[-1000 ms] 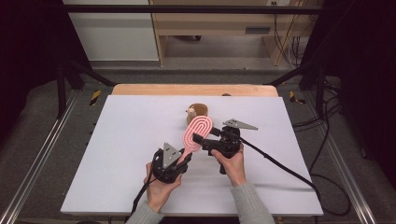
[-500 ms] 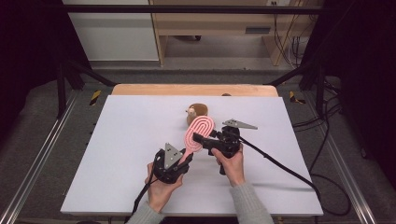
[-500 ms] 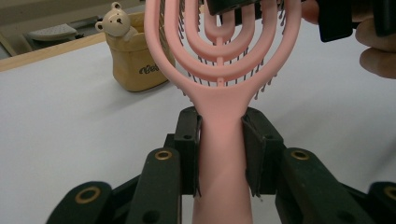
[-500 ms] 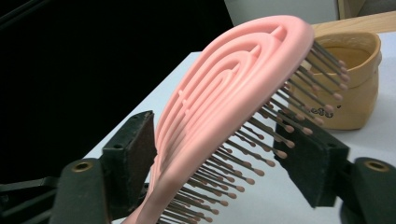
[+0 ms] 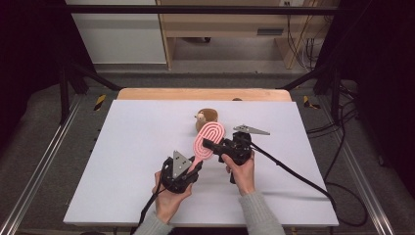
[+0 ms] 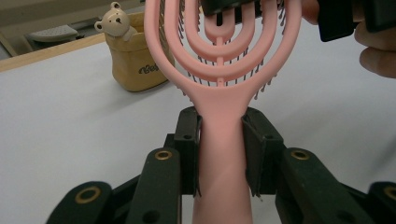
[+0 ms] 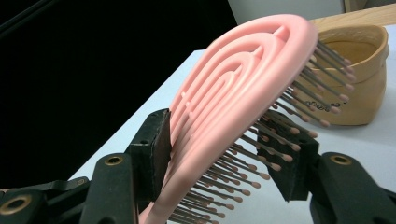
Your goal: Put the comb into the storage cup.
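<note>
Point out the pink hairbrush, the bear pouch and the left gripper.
pink hairbrush [image 6: 219, 126], left gripper view, on its handle neck.
bear pouch [image 6: 135, 60], left gripper view, on its tan front.
left gripper [image 6: 219, 154], left gripper view, between its fingertips.

a: what does the left black two-jaw gripper [image 5: 192, 169] look like?
b: matte black links with brass-ringed pivot holes, a grey three-cornered plate on top, a black cable leaving toward six o'clock.
a: and the right black two-jaw gripper [image 5: 209, 145]?
b: same black build, grey plate toward three o'clock, thick black cable trailing to four o'clock. both forearms wear grey knit sleeves [image 5: 258, 214].
</note>
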